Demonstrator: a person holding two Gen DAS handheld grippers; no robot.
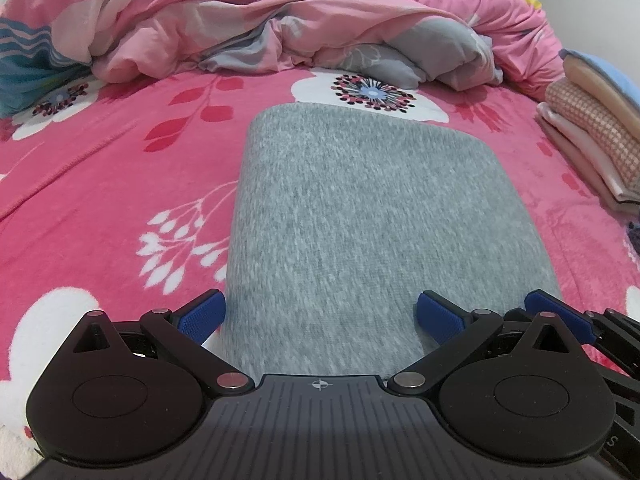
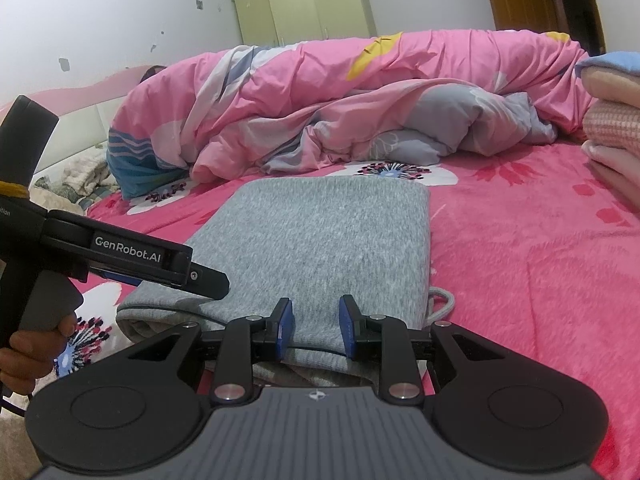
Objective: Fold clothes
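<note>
A grey knit garment lies folded into a long flat rectangle on the pink floral bedsheet. My left gripper is open, its blue pads wide apart over the garment's near edge. In the right wrist view the same garment lies ahead, with a grey drawstring loop sticking out at its right side. My right gripper is open, its pads a small gap apart at the near hem, not pinching it. The left gripper body shows at the left over the garment's near-left corner.
A rumpled pink and grey duvet is heaped across the back of the bed. A stack of folded clothes sits at the right edge, and shows in the right wrist view. A green wardrobe stands at the far wall.
</note>
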